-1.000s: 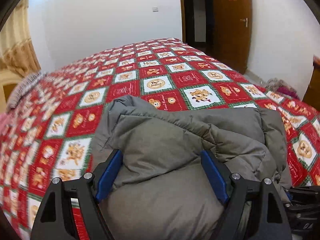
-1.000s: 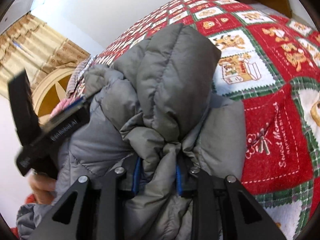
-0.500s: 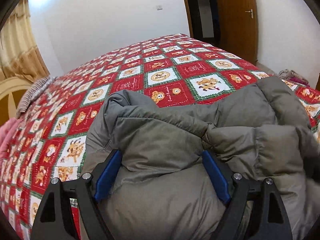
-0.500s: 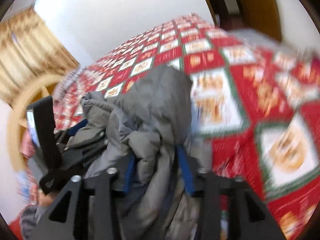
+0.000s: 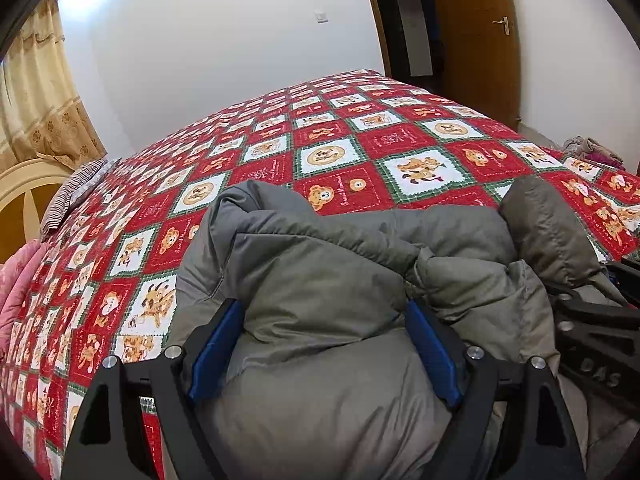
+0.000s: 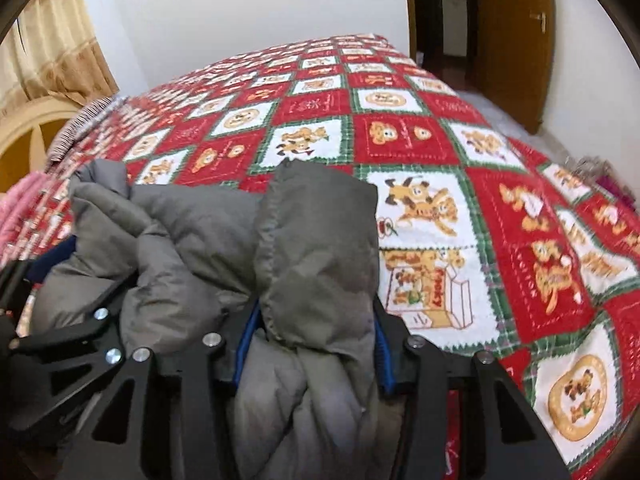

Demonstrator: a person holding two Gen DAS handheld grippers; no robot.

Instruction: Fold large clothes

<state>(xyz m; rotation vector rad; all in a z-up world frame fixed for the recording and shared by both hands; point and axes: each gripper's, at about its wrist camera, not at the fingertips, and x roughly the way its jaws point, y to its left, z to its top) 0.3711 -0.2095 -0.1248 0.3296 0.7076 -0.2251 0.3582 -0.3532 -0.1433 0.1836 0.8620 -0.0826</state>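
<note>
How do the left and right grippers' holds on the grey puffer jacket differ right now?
The left gripper stands wide around a broad, thick fold of the grey puffer jacket; the right gripper stands narrower on a slimmer, upright bunch. The right's jaws have just been opening, jacket between them. Both press blue pads into the jacket above the patterned bedspread.

Left gripper point(image 5: 324, 314): tipped down, jaws far apart, blue pads point(image 5: 212, 352) pressing on both sides of a fat fold of the gray puffy jacket point(image 5: 320, 272). Right gripper point(image 6: 316, 308): tipped down too, jaws about half as wide, just been opening and then closing a little, blue pads point(image 6: 245, 340) hugging a thinner fold of the jacket in between. Side by side, close together, each black frame showing at the edge of the other's view.
</note>
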